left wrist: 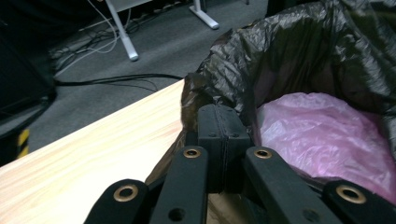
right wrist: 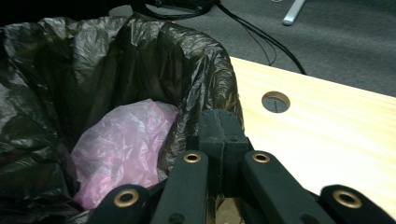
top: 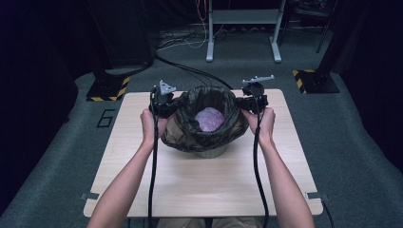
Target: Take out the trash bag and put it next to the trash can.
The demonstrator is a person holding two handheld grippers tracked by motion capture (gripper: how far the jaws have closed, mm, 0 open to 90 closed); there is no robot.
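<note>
Both tools, the left tool [top: 167,103] and right tool [top: 251,100], are clenching opposite rims of the black bin bag [top: 187,128]; lifting evenly should be keeping the pink bag [top: 210,118] inside.

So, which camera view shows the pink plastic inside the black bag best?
The left gripper view: the pink plastic lies close, large and well lit inside the black bag. The right gripper view shows it smaller and partly shaded; the high view shows a small patch.
</note>
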